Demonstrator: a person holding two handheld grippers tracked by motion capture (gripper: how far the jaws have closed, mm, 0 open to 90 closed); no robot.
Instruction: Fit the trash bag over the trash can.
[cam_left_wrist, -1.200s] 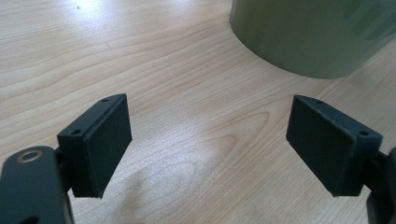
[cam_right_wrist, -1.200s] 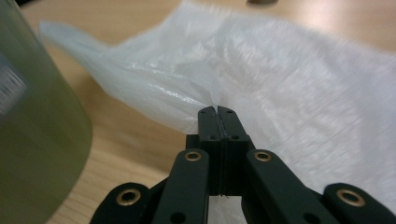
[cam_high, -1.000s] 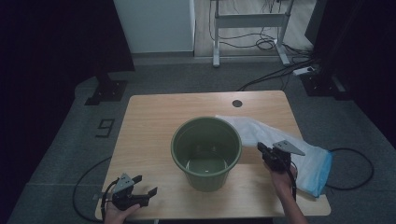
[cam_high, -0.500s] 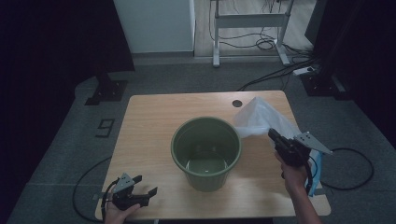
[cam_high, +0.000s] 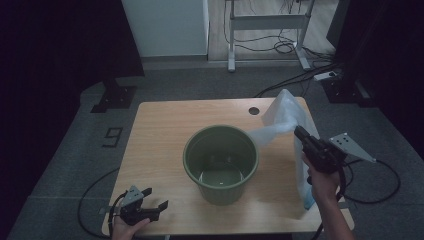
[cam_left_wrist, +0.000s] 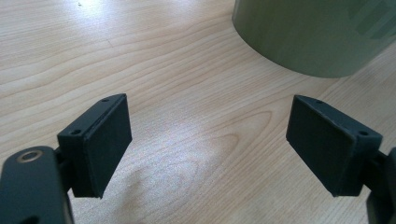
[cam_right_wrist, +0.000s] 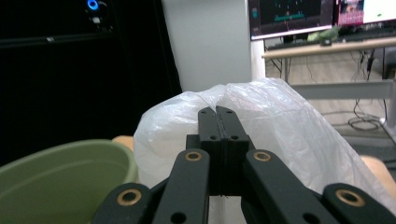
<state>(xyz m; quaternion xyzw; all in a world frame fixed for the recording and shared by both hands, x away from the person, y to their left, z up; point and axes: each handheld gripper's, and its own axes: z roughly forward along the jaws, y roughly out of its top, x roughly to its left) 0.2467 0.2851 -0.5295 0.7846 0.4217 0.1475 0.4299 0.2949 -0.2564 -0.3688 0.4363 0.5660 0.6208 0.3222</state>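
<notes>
left gripper (cam_high: 150, 206) fingers spread, right gripper (cam_high: 299, 132) clamped

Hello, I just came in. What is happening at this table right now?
A person works at a wooden table with a gripper in each hand. The right gripper is shut on a thin white plastic bag and holds it lifted beside a green bucket, which stands mid-table and looks empty. The bag's lower part hangs down to the table's right edge. The left gripper is open and holds nothing, low at the near left corner.

A light wooden table (cam_high: 160, 140) carries a green bucket (cam_high: 220, 162), apparently empty.
</notes>
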